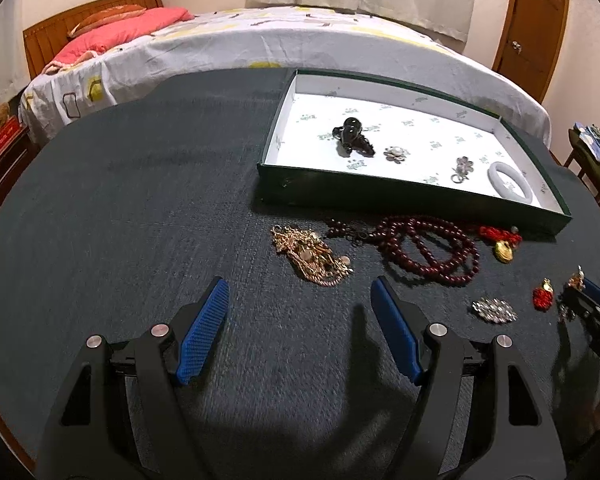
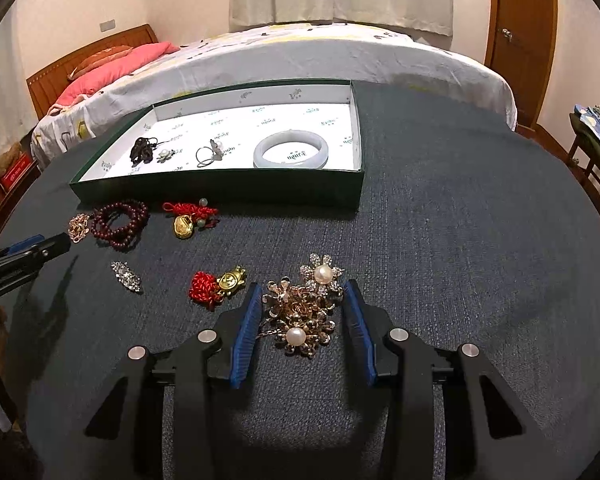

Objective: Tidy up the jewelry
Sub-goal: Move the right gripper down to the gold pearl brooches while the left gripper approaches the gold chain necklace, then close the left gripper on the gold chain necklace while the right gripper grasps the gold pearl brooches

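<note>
While the right gripper (image 2: 302, 320) is held part open around the pearl brooch cluster (image 2: 304, 312), nothing yet clamped, and the left gripper (image 1: 300, 320) is spread wide and empty, one tangled brooch could be dropped short of the green tray (image 2: 220, 192), where a bangle (image 2: 291, 149), a ring (image 2: 210, 153) and a black cord (image 2: 142, 150) are kept.

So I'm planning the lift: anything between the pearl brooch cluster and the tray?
Nothing visible. The right tool straddles the pearl brooch cluster; bare cloth leads to the tray, whose near wall must be cleared.
</note>
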`<state>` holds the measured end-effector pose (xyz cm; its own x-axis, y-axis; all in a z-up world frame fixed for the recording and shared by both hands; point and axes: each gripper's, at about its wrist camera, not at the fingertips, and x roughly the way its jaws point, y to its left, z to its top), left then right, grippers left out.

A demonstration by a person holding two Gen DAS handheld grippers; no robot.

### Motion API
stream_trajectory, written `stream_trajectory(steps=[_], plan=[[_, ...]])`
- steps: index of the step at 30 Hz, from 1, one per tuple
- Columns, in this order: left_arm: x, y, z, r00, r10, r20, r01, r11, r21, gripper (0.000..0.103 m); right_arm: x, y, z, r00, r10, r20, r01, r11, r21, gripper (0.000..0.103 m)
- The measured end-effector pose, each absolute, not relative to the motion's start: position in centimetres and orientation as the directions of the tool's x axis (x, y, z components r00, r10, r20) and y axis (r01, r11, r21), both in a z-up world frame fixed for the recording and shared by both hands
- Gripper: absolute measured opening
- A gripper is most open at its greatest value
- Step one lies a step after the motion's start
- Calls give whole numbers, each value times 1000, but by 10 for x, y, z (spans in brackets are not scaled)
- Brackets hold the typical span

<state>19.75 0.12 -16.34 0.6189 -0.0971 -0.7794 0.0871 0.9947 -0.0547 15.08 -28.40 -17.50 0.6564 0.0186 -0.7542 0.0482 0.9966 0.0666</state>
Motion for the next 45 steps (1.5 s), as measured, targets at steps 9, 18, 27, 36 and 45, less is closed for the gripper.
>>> stream_trajectory(steps=[9, 18, 27, 36, 45], plan=[[221, 0, -171, 608, -94, -789, 93, 995, -46, 68, 156, -284, -176, 653, 36, -756, 39, 996, 81, 42], [222, -4, -169, 607, -148, -780, 174, 983, -51, 22, 158, -286, -177, 650, 49, -758, 36, 995, 95, 42], [220, -5, -167, 608, -171, -775, 191, 979, -67, 11, 158, -285, -177, 653, 50, -756, 35, 995, 96, 42], [209, -3, -155, 637, -170, -752, 188, 980, -62, 11, 155, -285, -172, 668, 48, -742, 39, 994, 99, 42], [194, 0, -123, 691, -179, -701, 189, 980, -65, 11, 147, -283, -152, 701, 53, -712, 29, 994, 102, 42]])
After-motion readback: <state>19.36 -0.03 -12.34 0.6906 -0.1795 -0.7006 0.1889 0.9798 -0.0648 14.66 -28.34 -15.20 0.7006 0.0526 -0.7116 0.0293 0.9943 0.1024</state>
